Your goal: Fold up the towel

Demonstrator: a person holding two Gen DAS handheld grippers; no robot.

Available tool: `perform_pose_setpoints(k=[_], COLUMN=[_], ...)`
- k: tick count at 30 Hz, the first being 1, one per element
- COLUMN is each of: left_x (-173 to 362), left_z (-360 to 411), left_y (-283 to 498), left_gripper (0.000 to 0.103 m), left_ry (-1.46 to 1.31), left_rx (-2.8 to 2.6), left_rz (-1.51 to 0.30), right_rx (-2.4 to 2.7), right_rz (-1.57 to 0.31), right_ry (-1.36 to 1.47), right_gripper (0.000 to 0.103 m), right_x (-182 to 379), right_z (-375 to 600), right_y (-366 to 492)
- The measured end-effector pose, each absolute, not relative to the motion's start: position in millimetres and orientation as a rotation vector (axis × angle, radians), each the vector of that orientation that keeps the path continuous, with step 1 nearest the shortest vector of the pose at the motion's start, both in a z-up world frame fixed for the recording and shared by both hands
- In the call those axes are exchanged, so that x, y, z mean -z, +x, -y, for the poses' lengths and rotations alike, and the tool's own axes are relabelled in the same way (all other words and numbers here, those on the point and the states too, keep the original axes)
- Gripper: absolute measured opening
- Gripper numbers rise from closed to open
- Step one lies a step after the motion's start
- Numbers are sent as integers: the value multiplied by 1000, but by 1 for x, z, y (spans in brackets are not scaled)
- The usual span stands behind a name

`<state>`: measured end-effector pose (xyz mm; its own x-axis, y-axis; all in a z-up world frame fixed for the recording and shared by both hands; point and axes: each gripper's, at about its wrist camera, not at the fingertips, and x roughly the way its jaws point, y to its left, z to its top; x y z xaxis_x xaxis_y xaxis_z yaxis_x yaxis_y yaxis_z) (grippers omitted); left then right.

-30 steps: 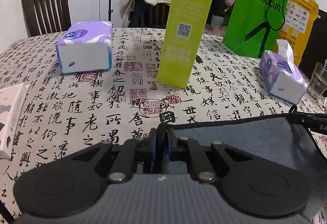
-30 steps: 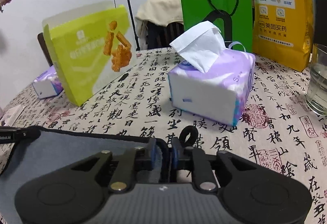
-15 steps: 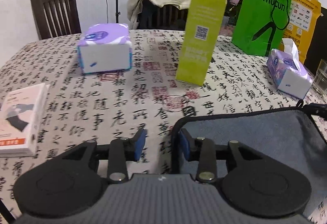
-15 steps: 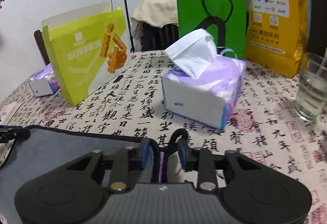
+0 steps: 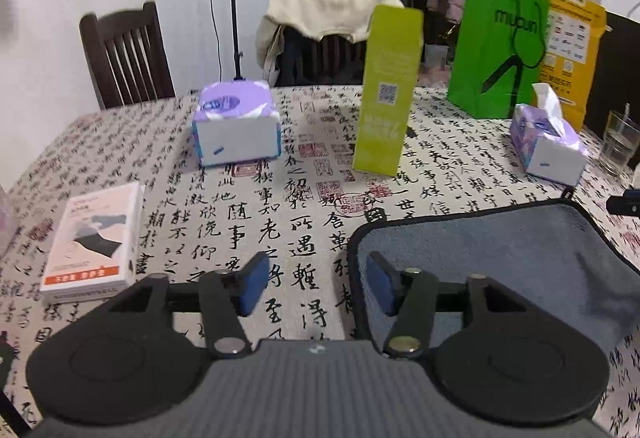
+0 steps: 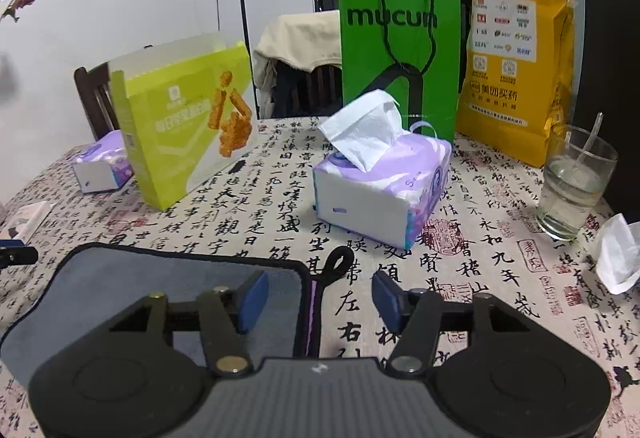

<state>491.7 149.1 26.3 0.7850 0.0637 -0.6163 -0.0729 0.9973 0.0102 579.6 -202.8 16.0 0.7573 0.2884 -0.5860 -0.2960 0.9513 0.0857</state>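
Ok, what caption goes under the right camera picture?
Open right gripper above the grey black-edged towel's corner, purple tissue pack beyond.

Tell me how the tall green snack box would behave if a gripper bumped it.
The snack box stands upright on a narrow base, so it would probably tip rather than slide. Its top flap looks open, so it may be partly empty and light.

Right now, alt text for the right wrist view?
The right gripper is open above the corner of a grey towel with black trim, lying flat on a calligraphy-print tablecloth. Behind stand a purple-and-white tissue pack, a lime-green snack box, a green paper bag and a glass of water.
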Motion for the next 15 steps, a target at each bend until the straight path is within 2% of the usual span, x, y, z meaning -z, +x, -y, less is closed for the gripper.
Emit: perform_pose_setpoints(k=[4, 6, 9, 11, 13, 15], left_x=[-31, -32, -34, -37, -41, -45], left_z=[-140, -137, -132, -129, -126, -124], left_y=[476, 468, 457, 450, 442, 436], left_gripper=[75, 77, 87, 97, 102, 102], left_ry=[18, 25, 23, 24, 28, 32], left_rx=[-84, -86, -94, -103, -108, -108], left_rz=[-649, -642, -633, -614, -587, -573], right_rx=[-304, -296, -303, -311, -315, -313], right_rz=[-611, -595, -583, -580, -573, -554], right_ry=[-39, -42, -43, -46, -51, -54], right_gripper=[78, 85, 86, 86, 91, 94], right_x=[-24, -28, -31, -33, -35, -36], right_z=[203, 205, 207, 208, 209, 210], right_y=[562, 552, 540, 532, 524, 515])
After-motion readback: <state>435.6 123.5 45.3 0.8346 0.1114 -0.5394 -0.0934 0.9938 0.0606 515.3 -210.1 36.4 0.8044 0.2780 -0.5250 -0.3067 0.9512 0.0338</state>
